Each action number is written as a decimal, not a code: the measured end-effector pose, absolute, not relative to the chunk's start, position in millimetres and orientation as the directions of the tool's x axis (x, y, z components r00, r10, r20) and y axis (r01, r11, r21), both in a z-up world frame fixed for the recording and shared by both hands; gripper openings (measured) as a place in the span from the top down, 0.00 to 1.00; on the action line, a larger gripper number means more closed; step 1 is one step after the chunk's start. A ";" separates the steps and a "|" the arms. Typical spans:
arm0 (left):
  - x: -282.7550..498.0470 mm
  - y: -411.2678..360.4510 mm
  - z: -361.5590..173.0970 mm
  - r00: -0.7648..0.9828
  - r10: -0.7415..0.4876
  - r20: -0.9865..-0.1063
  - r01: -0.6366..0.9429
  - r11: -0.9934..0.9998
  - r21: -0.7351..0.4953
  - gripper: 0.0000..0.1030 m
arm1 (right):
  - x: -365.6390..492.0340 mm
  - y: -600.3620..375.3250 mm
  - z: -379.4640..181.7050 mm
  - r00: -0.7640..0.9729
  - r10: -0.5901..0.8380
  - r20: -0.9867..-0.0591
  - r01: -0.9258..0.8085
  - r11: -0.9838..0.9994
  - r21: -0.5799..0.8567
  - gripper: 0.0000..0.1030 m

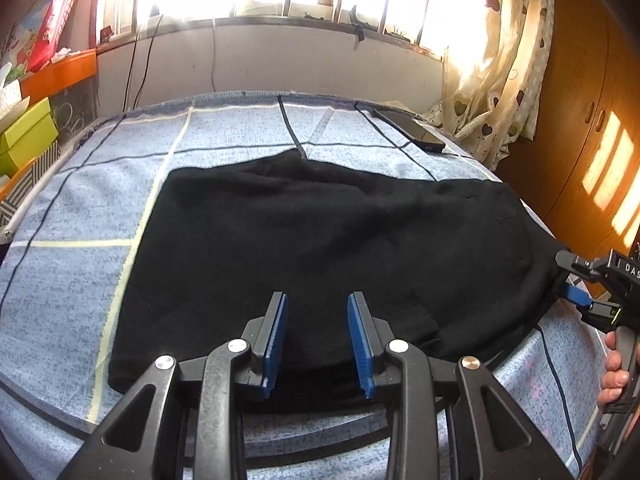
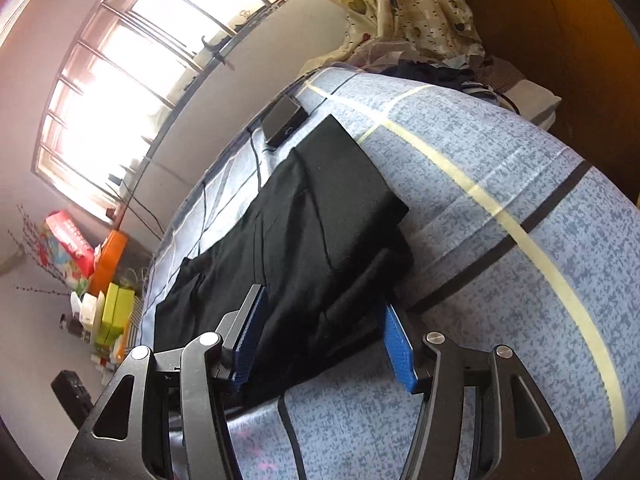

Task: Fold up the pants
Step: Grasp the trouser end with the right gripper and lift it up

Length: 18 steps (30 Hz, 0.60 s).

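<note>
Black pants (image 1: 312, 248) lie spread on the blue checked bed cover (image 1: 80, 280), folded into a broad dark shape. My left gripper (image 1: 318, 340) is open, its blue pads hovering over the near edge of the pants. My right gripper (image 2: 324, 340) is open with its jaws around the right end of the pants (image 2: 312, 240), one pad above the cloth and one beside its edge. The right gripper also shows in the left wrist view (image 1: 576, 280) at the pants' right edge, held by a hand.
A dark phone (image 1: 412, 130) lies on the far right of the bed. Green boxes (image 1: 24, 136) and an orange shelf (image 1: 60, 72) stand at the left. A window wall is behind; a curtain (image 1: 500, 80) and wooden wardrobe (image 1: 580, 100) are at right.
</note>
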State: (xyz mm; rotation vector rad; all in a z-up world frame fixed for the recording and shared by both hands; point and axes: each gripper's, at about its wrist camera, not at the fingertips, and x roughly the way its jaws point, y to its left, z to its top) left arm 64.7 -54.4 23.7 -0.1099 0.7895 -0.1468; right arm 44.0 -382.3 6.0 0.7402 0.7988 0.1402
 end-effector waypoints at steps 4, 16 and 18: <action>66.4 -52.7 20.7 0.678 -0.194 -0.709 0.092 0.979 -0.179 0.67 | 54.7 -390.0 8.1 0.727 0.396 -0.560 0.135 0.718 0.683 0.45; 65.2 -53.3 20.8 0.673 -0.189 -0.715 0.100 0.981 -0.165 0.67 | 82.5 -372.8 2.8 0.681 0.376 -0.629 0.166 0.756 0.633 0.52; 65.5 -54.2 20.3 0.671 -0.185 -0.718 0.098 0.982 -0.161 0.67 | 91.1 -366.5 3.0 0.672 0.362 -0.646 0.152 0.786 0.599 0.65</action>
